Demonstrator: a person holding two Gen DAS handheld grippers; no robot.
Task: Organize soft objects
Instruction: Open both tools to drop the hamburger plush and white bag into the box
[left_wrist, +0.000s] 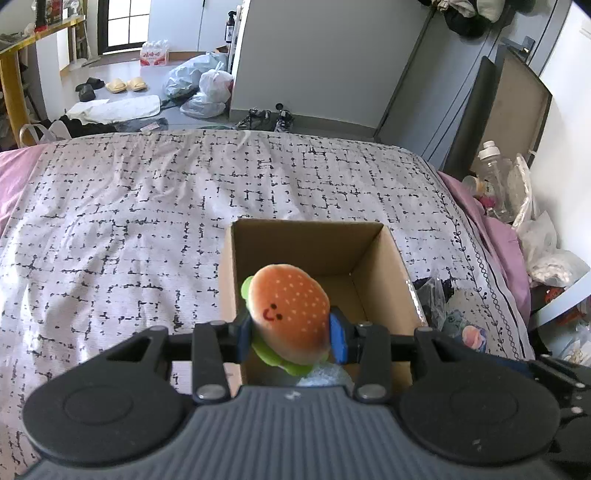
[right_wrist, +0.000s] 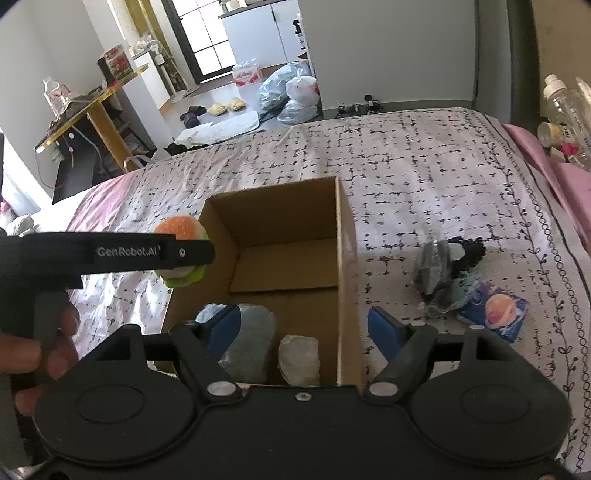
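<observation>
My left gripper (left_wrist: 291, 338) is shut on a hamburger plush (left_wrist: 290, 314) and holds it above the near left part of an open cardboard box (left_wrist: 306, 243) on the bed. In the right wrist view the plush (right_wrist: 181, 229) hangs at the box's left wall (right_wrist: 218, 236), held by the left gripper (right_wrist: 184, 253). My right gripper (right_wrist: 304, 328) is open and empty over the box's near end. Two clear-wrapped soft items (right_wrist: 251, 339) (right_wrist: 299, 356) lie in the box. A dark wrapped bundle (right_wrist: 439, 269) and a blue packet with a planet print (right_wrist: 498, 314) lie on the bed right of the box.
The bed has a white cover (left_wrist: 129, 221) with black dashes and a pink sheet (left_wrist: 14, 166) at the edges. Bottles and bags (left_wrist: 498, 177) crowd the right bedside. Bags, slippers and shoes (left_wrist: 199, 85) lie on the floor beyond the bed.
</observation>
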